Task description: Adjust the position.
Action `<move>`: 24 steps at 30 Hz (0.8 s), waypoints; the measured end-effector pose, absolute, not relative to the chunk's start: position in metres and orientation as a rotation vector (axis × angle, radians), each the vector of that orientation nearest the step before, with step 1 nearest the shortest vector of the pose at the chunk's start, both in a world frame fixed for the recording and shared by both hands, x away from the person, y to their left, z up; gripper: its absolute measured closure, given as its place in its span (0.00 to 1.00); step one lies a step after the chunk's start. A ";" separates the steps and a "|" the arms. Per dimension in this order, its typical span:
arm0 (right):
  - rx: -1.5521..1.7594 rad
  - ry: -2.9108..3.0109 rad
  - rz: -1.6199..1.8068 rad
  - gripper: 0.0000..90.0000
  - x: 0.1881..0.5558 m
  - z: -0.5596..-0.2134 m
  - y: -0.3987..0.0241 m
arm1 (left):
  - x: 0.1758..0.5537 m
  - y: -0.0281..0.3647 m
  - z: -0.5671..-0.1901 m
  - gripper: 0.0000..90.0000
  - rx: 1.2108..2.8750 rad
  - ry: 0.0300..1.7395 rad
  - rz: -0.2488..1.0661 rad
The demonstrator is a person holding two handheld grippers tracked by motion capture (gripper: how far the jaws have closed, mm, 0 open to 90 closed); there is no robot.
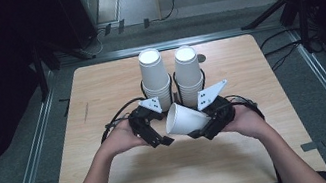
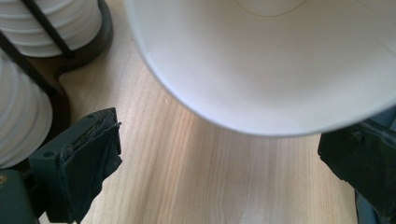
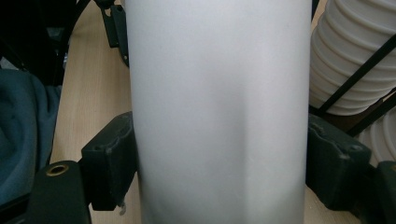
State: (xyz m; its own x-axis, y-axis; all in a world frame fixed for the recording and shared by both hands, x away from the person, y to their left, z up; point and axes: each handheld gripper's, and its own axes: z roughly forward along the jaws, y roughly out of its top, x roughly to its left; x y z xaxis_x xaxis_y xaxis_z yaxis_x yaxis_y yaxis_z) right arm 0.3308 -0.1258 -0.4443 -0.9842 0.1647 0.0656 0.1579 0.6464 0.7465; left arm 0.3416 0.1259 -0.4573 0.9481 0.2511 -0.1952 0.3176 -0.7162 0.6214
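Cup point(image 1: 183, 118) clenched sideways in right claw point(image 1: 198, 128), above table point(image 1: 99, 87), just before two cup stacks point(image 1: 154, 75). Left claw point(image 1: 162, 140) released, facing cup's mouth.

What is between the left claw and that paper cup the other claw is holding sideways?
Nothing visible. The left gripper stands open, with only bare table between its jaws, and the paper cup hangs just ahead of it, mouth toward it. The right gripper clamps the cup's wall. The two cup stacks sit behind in their rack.
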 end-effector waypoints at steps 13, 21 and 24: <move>0.303 2.820 1.325 0.23 0.331 -0.444 -0.132 | 0.341 0.138 -0.451 0.00 2.272 0.453 -0.145; 0.276 2.822 1.363 0.23 0.331 -0.445 -0.125 | 0.339 0.125 -0.451 0.00 2.194 0.446 -0.175; 0.282 2.825 1.369 0.23 0.330 -0.446 -0.124 | 0.339 0.123 -0.451 0.00 2.165 0.449 -0.191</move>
State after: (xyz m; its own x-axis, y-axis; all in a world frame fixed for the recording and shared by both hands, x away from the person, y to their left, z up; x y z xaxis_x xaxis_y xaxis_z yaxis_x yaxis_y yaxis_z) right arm 0.3305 -0.1237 -0.4462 -0.9839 0.1557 0.0872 0.1649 0.6069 0.7775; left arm 0.3389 0.1228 -0.4506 0.9223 0.2481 -0.2963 0.3855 -0.5386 0.7492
